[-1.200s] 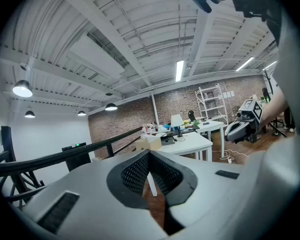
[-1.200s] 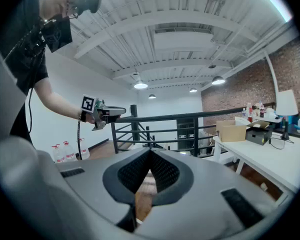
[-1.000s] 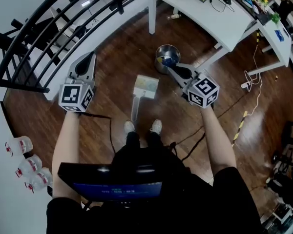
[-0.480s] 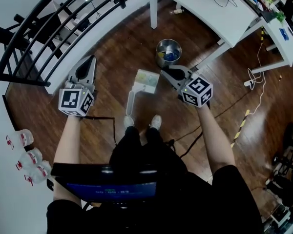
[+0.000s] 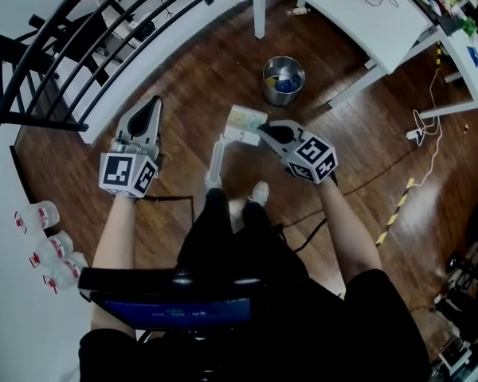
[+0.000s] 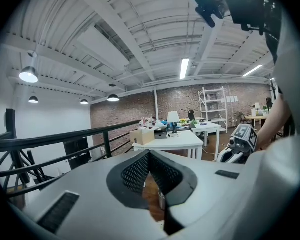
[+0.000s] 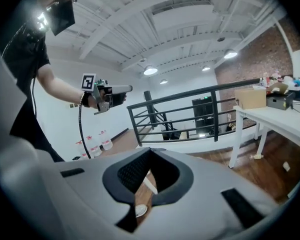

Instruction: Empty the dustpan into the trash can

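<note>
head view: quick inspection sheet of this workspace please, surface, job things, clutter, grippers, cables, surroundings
surface: dark wooden plank floor, glossy
job's things: pale long-handled dustpan lying on the floor; round metal trash can beyond it, blue item inside
clutter: three clear plastic bottles by the wall
grippers: left gripper shut, empty; right gripper shut, empty, beside the dustpan, contact unclear
cables: white cable with plug block; black cable near the feet
surroundings: white table; black railing
</note>
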A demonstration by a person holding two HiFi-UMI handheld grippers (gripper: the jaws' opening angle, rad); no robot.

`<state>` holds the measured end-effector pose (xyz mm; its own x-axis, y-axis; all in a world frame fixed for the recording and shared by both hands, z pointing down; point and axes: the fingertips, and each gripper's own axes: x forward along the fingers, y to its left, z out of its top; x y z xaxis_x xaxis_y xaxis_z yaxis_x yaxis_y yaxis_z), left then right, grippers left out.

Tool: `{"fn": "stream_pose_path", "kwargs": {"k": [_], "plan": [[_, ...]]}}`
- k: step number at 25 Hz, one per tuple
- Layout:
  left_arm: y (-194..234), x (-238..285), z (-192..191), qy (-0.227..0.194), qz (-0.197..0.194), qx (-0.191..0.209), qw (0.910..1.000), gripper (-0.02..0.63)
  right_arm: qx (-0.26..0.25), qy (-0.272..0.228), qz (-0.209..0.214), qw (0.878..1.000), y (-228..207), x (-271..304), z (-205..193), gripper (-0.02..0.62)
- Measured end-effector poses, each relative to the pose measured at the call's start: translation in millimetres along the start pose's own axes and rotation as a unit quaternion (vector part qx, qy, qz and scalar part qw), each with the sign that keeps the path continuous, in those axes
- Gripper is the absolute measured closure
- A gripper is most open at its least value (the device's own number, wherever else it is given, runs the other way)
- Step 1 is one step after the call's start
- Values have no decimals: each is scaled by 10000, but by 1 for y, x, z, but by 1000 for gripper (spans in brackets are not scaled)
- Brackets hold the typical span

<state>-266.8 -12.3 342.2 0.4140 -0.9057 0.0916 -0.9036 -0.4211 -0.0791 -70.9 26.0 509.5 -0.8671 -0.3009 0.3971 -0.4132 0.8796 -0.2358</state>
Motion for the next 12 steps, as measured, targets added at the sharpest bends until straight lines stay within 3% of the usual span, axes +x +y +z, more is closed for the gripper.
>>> {"fn": "stream_pose_path", "kwargs": {"k": [10, 12], "plan": [[46, 21, -9, -164, -343, -194, 9991, 601, 275, 67, 25, 9996, 3, 34, 19, 591], [57, 27, -10, -147, -519, -197, 9983, 601, 406, 109, 56, 9991, 4, 43, 24, 554]]}}
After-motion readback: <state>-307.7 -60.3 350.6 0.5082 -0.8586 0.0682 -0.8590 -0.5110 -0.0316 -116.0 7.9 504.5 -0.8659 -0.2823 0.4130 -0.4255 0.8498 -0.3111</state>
